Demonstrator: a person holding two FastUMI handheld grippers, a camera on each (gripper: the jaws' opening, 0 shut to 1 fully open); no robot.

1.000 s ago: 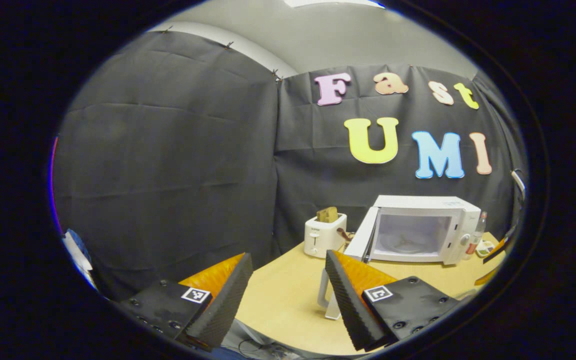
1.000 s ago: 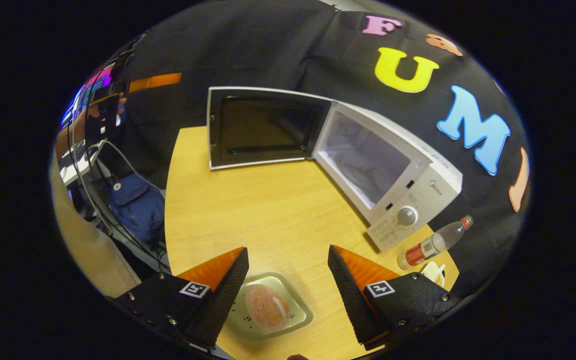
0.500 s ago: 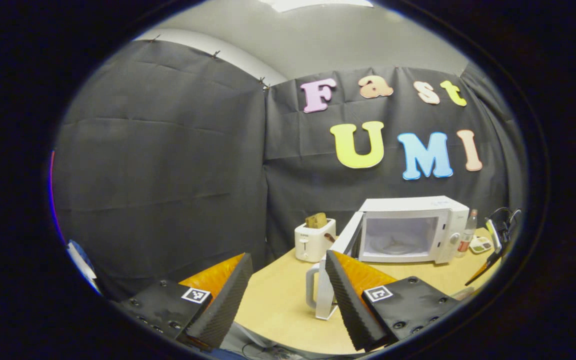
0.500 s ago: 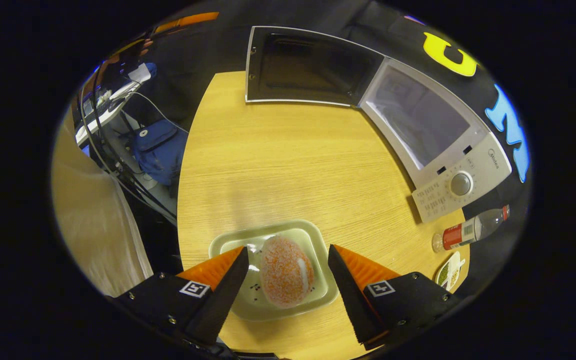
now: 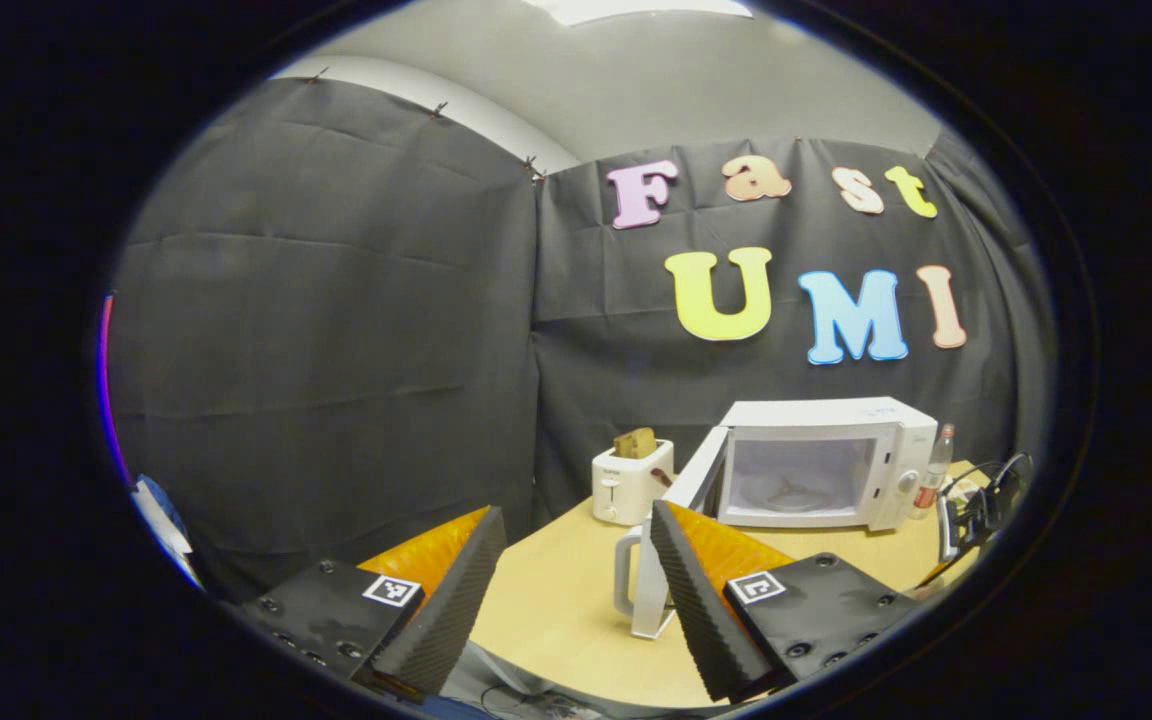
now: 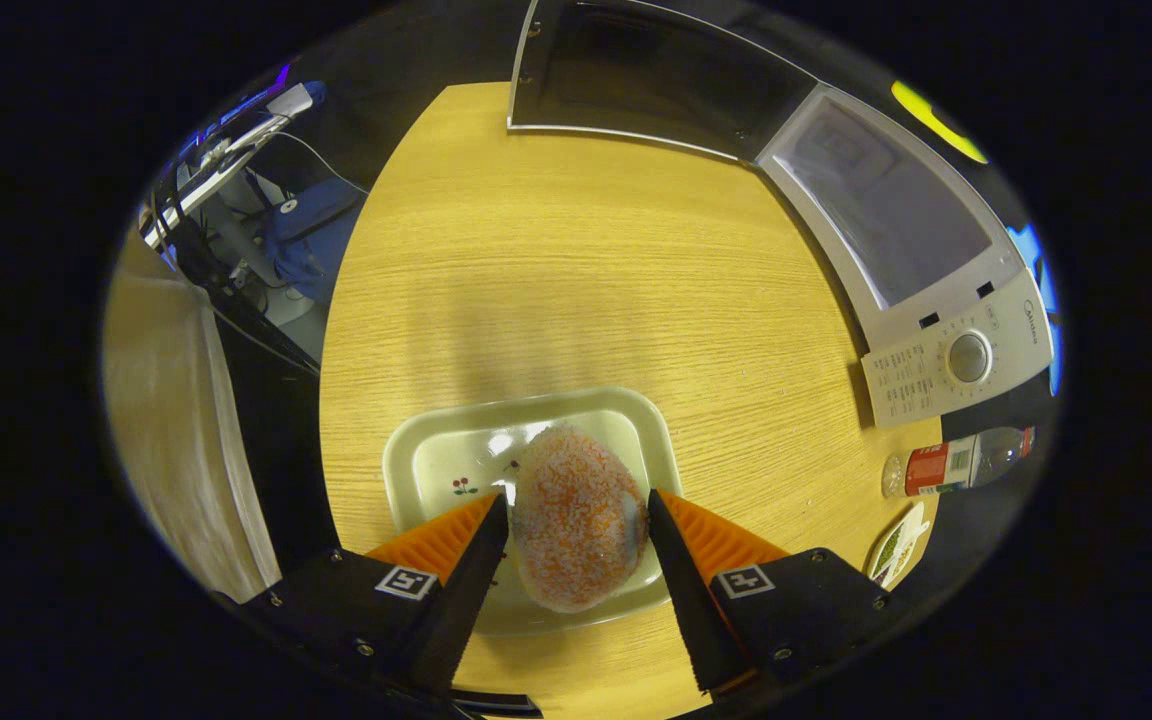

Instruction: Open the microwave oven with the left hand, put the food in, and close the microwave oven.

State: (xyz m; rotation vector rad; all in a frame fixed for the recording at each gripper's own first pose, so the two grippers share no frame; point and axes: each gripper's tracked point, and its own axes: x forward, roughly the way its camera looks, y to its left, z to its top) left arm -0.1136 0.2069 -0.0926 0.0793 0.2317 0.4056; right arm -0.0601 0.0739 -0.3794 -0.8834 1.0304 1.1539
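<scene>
The food (image 6: 576,520), a round orange sugared bun, lies on a pale square plate (image 6: 451,460) at the table's near edge. My right gripper (image 6: 576,497) reaches down over it, one finger against each side of the bun, which still rests on the plate. The white microwave (image 6: 896,230) stands at the back right with its door (image 6: 656,85) swung wide open to the left. In the left gripper view the microwave (image 5: 826,465) and its open door (image 5: 694,478) are far off; my left gripper (image 5: 576,520) hangs open and empty off the table's left corner.
A white toaster (image 5: 631,482) stands left of the microwave and a white jug (image 5: 639,585) is close to my left fingers. A bottle (image 6: 956,460) and a small dish (image 6: 896,545) lie right of the plate. A blue bag (image 6: 306,230) sits beside the wooden table (image 6: 586,270).
My right gripper has dropped down over the plate and its fingers have closed in on the bun. The left gripper has drifted back a little, still open.
</scene>
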